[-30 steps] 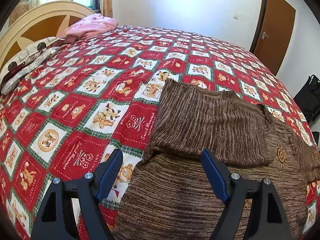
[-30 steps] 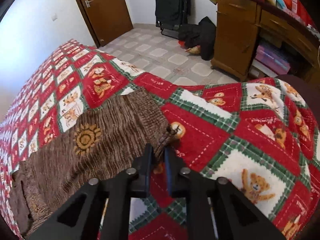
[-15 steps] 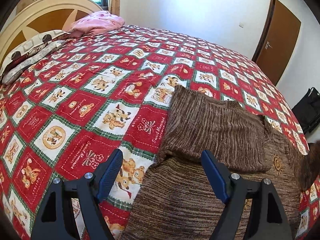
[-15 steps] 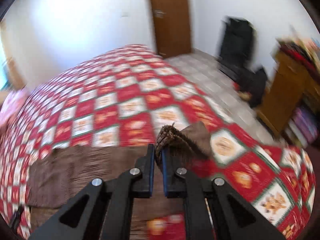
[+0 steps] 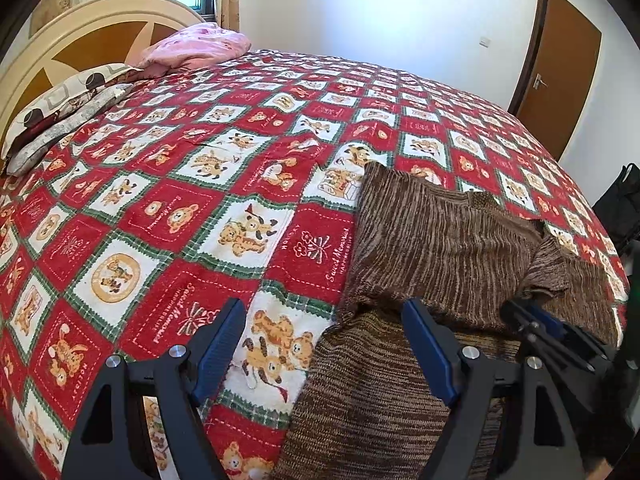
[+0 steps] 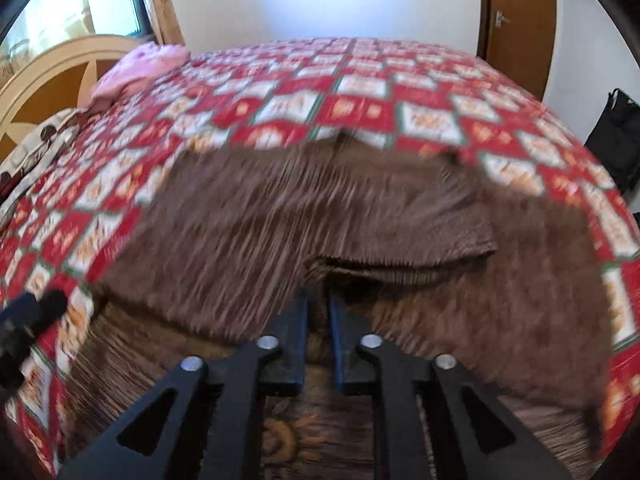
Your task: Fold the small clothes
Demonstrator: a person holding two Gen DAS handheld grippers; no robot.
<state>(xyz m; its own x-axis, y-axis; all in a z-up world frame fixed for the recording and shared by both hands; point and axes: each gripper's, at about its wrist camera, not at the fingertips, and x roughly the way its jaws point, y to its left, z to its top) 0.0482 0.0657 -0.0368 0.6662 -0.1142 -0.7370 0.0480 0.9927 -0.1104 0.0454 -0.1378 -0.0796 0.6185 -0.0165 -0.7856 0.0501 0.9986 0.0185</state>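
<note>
A small brown knit sweater [image 5: 440,248] lies on the red patchwork bedspread [image 5: 180,208]. Its left sleeve is folded across the chest. My right gripper [image 6: 318,304] is shut on the right sleeve's cuff [image 6: 400,272] and holds it over the sweater body [image 6: 240,216]; that view is blurred by motion. The right gripper also shows in the left wrist view [image 5: 536,320], low over the sweater's right side. My left gripper [image 5: 324,344] is open and empty, hovering above the sweater's lower left edge.
Pillows [image 5: 60,116] and a pink blanket [image 5: 196,46] lie by the cream headboard [image 5: 80,32]. A brown door [image 5: 560,64] stands at the far right. A black bag [image 5: 620,208] sits on the floor beyond the bed's right edge.
My right gripper has swung the right sleeve from the bed's outer side inward over the sweater body. My left gripper has drifted slightly left and stays open.
</note>
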